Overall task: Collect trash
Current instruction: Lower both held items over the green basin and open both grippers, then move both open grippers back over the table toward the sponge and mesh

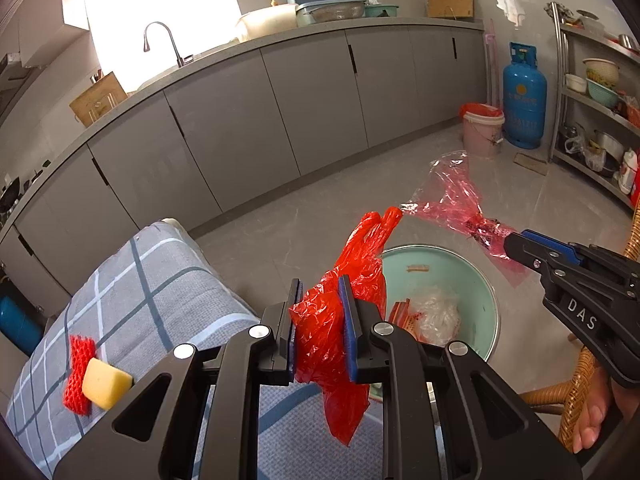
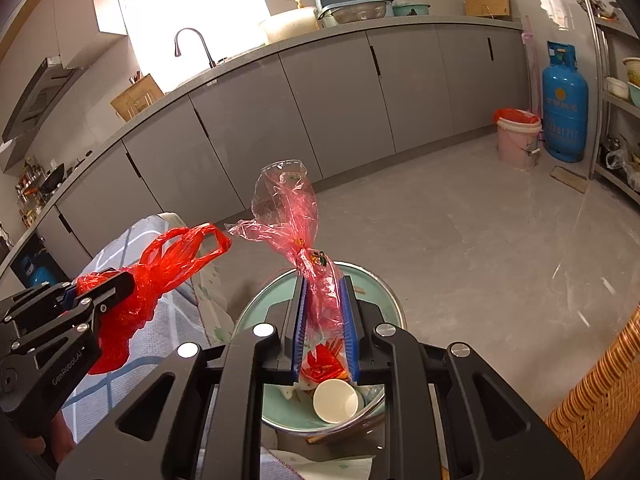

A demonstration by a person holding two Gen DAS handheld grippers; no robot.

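Left gripper (image 1: 320,320) is clamped tight on the crumpled red plastic bag (image 1: 340,320), low in the middle of its own frame, handles poking up so nothing trails. Over in the right wrist view my right gripper (image 2: 324,328) pinches the clear pink wrapper (image 2: 292,216) by its twisted neck, loose end standing upright. I carry both just above the pale green bin (image 1: 476,280), lower centre, which already holds a paper cup (image 2: 335,400) and scraps, so I judge that a release would drop them in. On the checked cloth (image 1: 160,280) at lower left, a yellow sponge (image 1: 106,388) and red foam net (image 1: 80,372) remain uncollected.
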